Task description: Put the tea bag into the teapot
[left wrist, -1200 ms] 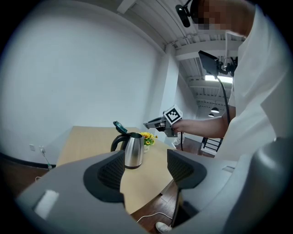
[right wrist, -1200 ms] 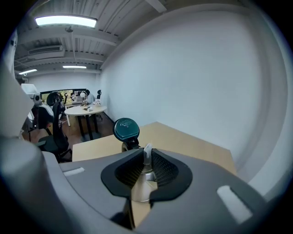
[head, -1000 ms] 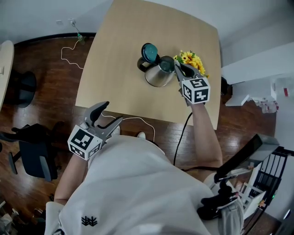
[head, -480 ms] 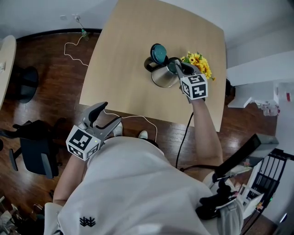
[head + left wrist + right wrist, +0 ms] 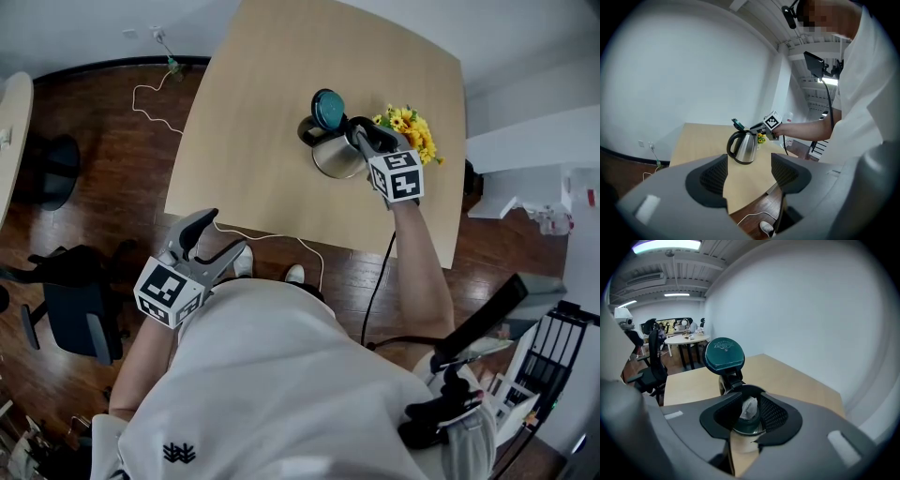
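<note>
A steel teapot [image 5: 334, 159] stands on the wooden table [image 5: 272, 84] with its teal lid [image 5: 328, 109] flipped up. My right gripper [image 5: 362, 136] hangs right over its open mouth. In the right gripper view a white tea bag [image 5: 749, 408] sits between the pads above the teapot's dark opening [image 5: 747, 428]. The jaws are opening, and a gap shows beside the bag. My left gripper [image 5: 223, 234] is open and empty, held off the table's near edge. In its own view it [image 5: 749, 171] looks at the teapot [image 5: 744, 147] from a distance.
Yellow flowers [image 5: 412, 131] stand just right of the teapot, next to the right gripper. A white cable [image 5: 272, 239] runs along the floor by the table's near edge. A dark office chair [image 5: 70, 309] stands on the floor at the left.
The right gripper has stayed over the teapot's mouth, shifting slightly toward its centre. The left gripper has not moved. The head view has shifted a little.
</note>
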`<state>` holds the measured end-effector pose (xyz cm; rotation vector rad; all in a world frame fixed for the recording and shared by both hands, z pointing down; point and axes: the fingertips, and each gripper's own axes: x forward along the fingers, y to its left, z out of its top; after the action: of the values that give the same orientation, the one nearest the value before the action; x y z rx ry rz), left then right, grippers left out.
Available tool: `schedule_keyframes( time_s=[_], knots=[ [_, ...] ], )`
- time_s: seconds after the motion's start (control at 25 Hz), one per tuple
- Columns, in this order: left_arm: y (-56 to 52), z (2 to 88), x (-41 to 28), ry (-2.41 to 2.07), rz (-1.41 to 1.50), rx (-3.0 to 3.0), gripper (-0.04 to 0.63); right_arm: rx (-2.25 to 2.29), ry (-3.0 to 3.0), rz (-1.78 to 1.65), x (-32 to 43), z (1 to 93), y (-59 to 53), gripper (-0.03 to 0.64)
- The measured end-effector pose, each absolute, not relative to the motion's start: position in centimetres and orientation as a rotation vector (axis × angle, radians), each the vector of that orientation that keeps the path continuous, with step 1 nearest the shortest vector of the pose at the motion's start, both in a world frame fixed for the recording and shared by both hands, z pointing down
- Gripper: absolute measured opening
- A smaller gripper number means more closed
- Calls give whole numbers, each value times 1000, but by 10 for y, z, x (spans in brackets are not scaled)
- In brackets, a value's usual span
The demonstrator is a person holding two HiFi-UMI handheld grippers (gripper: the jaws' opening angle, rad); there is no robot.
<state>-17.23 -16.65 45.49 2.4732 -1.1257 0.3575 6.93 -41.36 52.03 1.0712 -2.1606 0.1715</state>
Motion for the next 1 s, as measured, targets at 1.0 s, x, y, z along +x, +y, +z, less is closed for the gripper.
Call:
schedule_keyframes(
  time_s=[1.0],
  knots=[
    [-94, 442, -45, -1152, 434, 2455, 281, 1107, -2380, 309, 185, 493, -182, 134]
  ],
)
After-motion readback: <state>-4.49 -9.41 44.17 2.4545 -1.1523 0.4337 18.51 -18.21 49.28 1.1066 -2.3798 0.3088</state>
